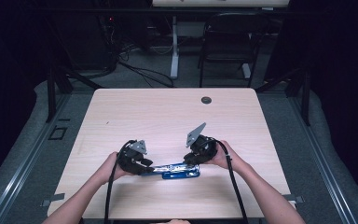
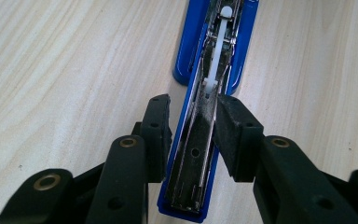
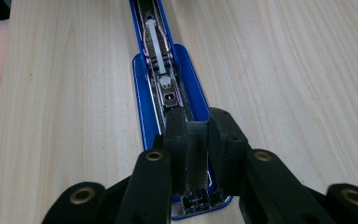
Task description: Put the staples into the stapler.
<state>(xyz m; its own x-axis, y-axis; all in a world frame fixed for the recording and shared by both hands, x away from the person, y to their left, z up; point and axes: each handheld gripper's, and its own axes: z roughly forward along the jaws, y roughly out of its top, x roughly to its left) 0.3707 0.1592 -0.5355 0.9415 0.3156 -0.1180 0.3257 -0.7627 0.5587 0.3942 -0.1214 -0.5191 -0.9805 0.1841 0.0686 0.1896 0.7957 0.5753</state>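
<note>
A strip of staples is pinched by the right gripper over the stapler, channel running toward twelve o'clock, while its arm is clamped by the left gripper.

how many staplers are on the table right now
1. The blue stapler lies opened out near the table's front edge, between the left gripper and right gripper.

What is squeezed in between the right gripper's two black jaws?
A block of staples, pinched between the jaws of the right gripper above the open blue stapler, in the right gripper view.
</note>
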